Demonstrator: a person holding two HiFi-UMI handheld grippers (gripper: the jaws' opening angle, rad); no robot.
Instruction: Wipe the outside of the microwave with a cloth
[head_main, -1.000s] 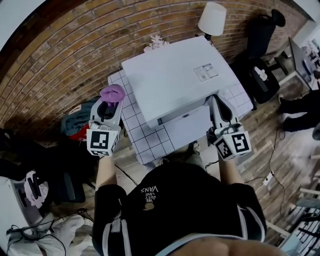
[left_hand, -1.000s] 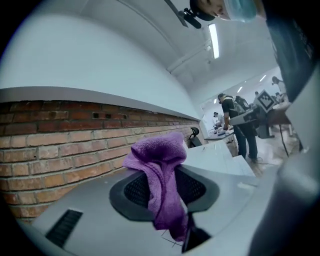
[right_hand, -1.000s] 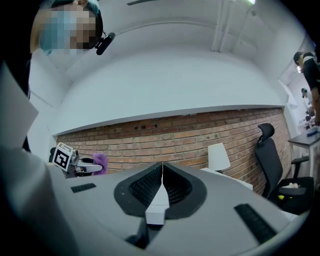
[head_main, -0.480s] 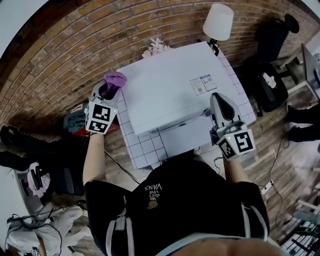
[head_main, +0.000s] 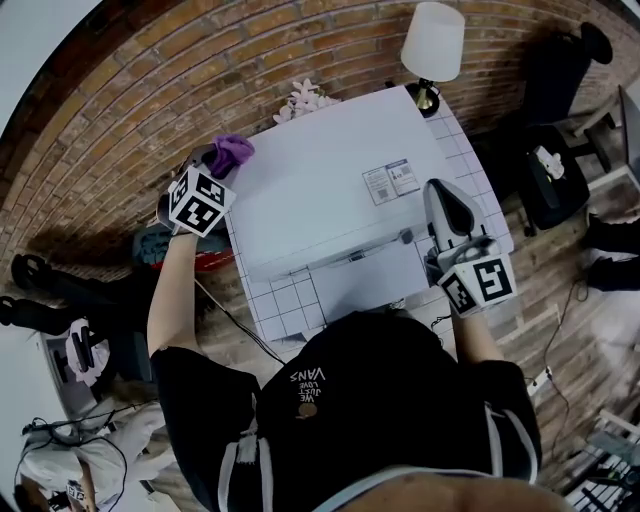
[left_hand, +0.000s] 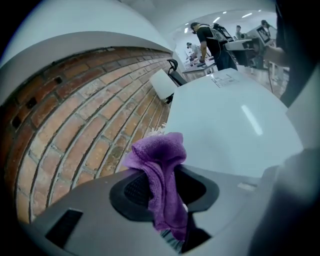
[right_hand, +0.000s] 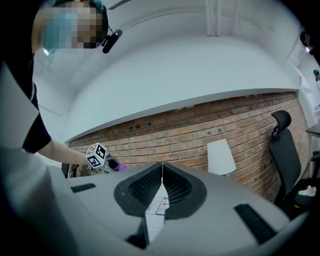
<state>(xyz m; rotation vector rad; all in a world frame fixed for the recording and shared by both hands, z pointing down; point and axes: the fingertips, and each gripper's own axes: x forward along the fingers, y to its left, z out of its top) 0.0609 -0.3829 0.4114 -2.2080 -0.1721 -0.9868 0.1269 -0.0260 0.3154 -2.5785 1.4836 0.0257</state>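
The white microwave (head_main: 320, 190) stands on a tiled table (head_main: 285, 300) against a brick wall. My left gripper (head_main: 222, 158) is shut on a purple cloth (head_main: 234, 152) at the microwave's back left top corner. In the left gripper view the cloth (left_hand: 159, 170) hangs bunched between the jaws, with the microwave's top (left_hand: 225, 125) just to its right. My right gripper (head_main: 438, 192) is beside the microwave's right front edge, jaws shut with nothing in them (right_hand: 162, 182). The right gripper view also shows the left gripper (right_hand: 100, 159) with the cloth (right_hand: 120, 167) across the microwave top.
A white lamp (head_main: 432, 42) stands at the microwave's back right corner. A white flower ornament (head_main: 300, 100) sits behind it by the wall. A black office chair (head_main: 550, 60) is to the right. Bags and clutter (head_main: 150, 245) lie on the floor at left.
My left gripper has carried the purple cloth from the microwave's left front side toward the wall, up to the back left corner. The right gripper has hardly moved.
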